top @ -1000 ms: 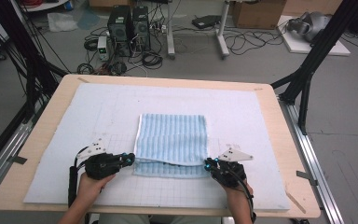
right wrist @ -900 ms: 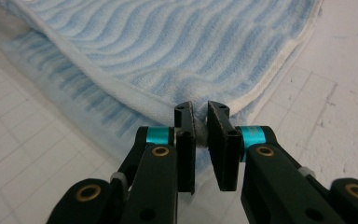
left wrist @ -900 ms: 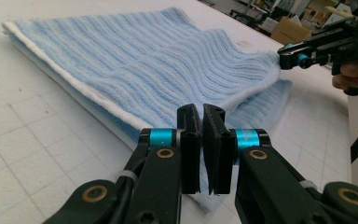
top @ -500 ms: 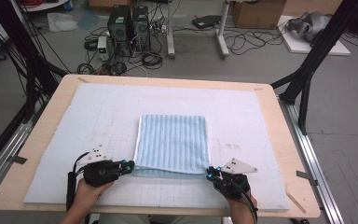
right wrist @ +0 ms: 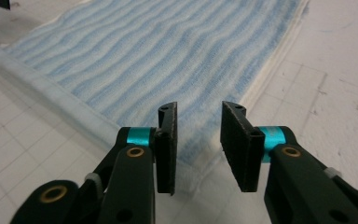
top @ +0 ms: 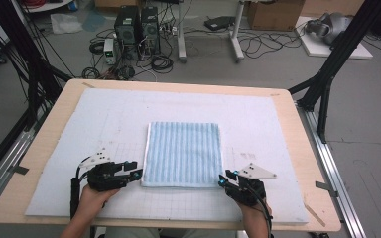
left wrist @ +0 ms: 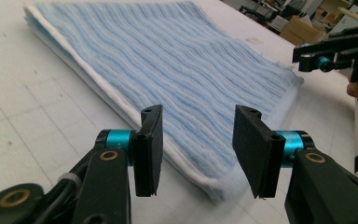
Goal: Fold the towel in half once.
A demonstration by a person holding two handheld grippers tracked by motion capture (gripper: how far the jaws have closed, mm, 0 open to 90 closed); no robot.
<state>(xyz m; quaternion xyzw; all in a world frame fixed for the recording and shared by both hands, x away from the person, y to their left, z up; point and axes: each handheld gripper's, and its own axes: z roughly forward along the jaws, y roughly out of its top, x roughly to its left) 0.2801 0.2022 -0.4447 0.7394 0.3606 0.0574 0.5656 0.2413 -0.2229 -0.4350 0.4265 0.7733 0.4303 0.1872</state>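
Note:
A folded blue-and-white striped towel (top: 183, 152) lies flat in the middle of the white gridded mat (top: 104, 119). My left gripper (top: 135, 173) sits just off the towel's near left corner, open, with nothing between its black pads (left wrist: 148, 149); the towel (left wrist: 177, 70) stretches away beyond them. At the near right corner my right gripper (top: 222, 180) is open too, and its pads (right wrist: 168, 147) frame the corner of the towel (right wrist: 158, 56) without touching it. The right gripper (left wrist: 331, 51) also appears far off in the left gripper view.
The mat covers a wooden table (top: 307, 163) with black frame legs at both sides. Beyond the far edge, computer towers (top: 136, 27), cables and boxes stand on the floor. Bare mat surrounds the towel on all sides.
The towel's near fold, held up a second ago, now lies flat. Both grippers have let go, opened and drawn back slightly toward the table's near edge.

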